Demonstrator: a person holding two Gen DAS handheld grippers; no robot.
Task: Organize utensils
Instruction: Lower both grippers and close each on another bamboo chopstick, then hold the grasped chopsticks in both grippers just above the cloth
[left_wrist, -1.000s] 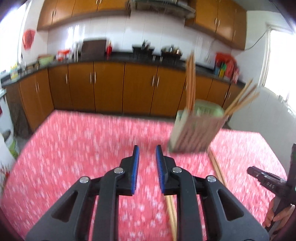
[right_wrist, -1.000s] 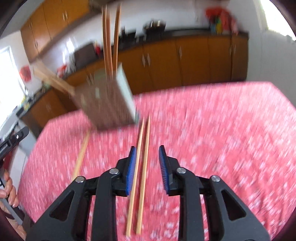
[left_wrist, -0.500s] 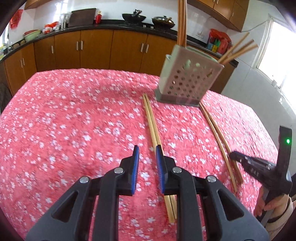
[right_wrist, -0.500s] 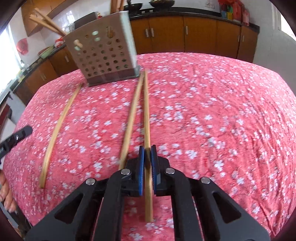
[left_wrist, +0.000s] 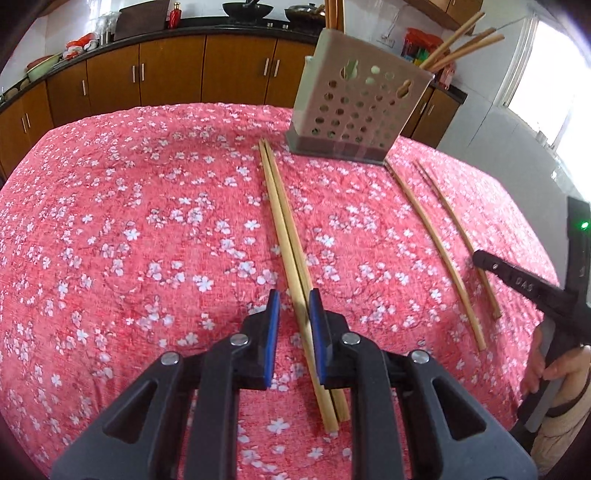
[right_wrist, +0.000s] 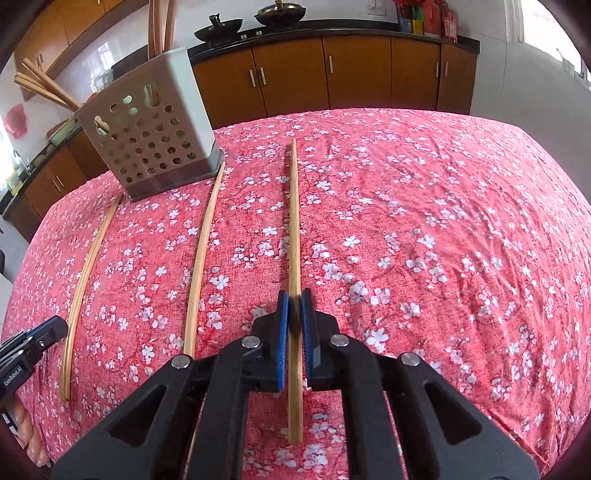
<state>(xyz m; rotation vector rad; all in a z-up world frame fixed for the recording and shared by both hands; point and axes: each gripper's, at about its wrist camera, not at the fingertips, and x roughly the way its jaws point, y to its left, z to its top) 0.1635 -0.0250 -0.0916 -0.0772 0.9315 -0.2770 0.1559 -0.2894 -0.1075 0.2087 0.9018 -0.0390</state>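
The right gripper (right_wrist: 294, 301) is clamped on a single chopstick (right_wrist: 293, 221) that runs from its jaws toward 12 o'clock across the red flowered cloth (right_wrist: 443, 229) covering the counter. Its jaws have just been closing, and the pads now press the stick on both sides near its close end. At 11 o'clock stands the perforated holder (right_wrist: 155, 144), with several chopsticks already upright in it. A loose chopstick (right_wrist: 201, 254) lies between the held one and the holder, its far tip touching the holder's base.

In the left wrist view, the left gripper (left_wrist: 294, 301) is narrow but not closed. A pair of chopsticks (left_wrist: 284, 221) lies side by side between its pads, pointing to 12 o'clock, with the holder at 1 o'clock beyond them. The left pad stands clear of the pair; the right pad is just beside it.

The step in hand looks like picking up chopsticks to drop into the holder. To do it well, the left gripper should centre over both sticks before squeezing, so neither rolls out. The right should lift level, since its grip sits near one end and the long free end may sag or swing.
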